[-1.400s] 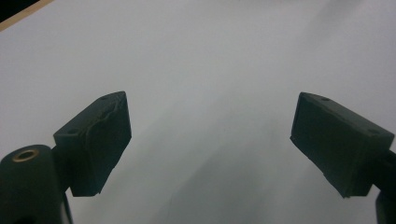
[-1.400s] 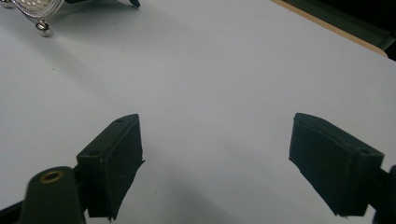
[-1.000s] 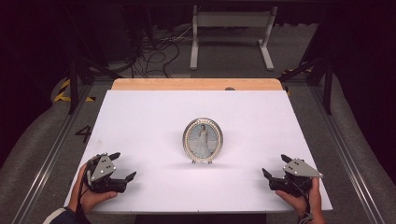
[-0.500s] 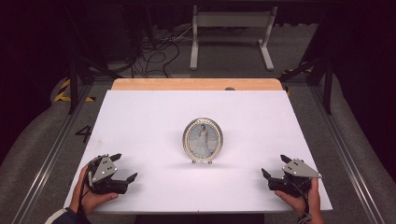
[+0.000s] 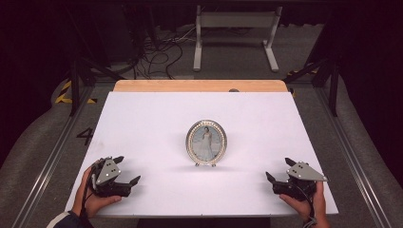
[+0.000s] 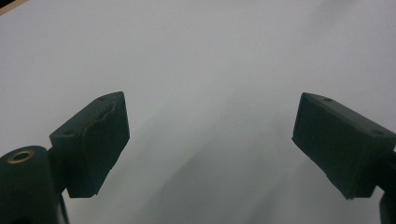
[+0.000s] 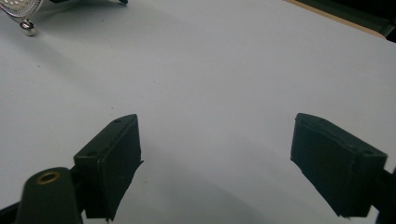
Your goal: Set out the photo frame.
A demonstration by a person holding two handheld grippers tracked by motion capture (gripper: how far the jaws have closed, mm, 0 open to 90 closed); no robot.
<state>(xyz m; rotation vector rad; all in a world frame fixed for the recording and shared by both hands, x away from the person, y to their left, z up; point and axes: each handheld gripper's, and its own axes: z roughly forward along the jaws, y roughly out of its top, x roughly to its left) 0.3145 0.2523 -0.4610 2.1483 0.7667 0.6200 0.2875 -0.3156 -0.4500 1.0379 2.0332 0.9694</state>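
Oval picture frame (image 5: 206,142) stands upright, silver beaded rim.

Oval picture frame (image 5: 206,142), silver-toned with a beaded rim, standing upright on small ball feet near the middle of the white bench (image 5: 142,118). It holds a portrait of a standing figure in pale dress against a blue-green ground. One foot and rim edge appear in the right gripper view.

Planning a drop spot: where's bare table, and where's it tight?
Bare: white table left and right of the oval photo frame, behind it to the wooden edge. Tighter: near corners, by the left gripper and right gripper, both open.
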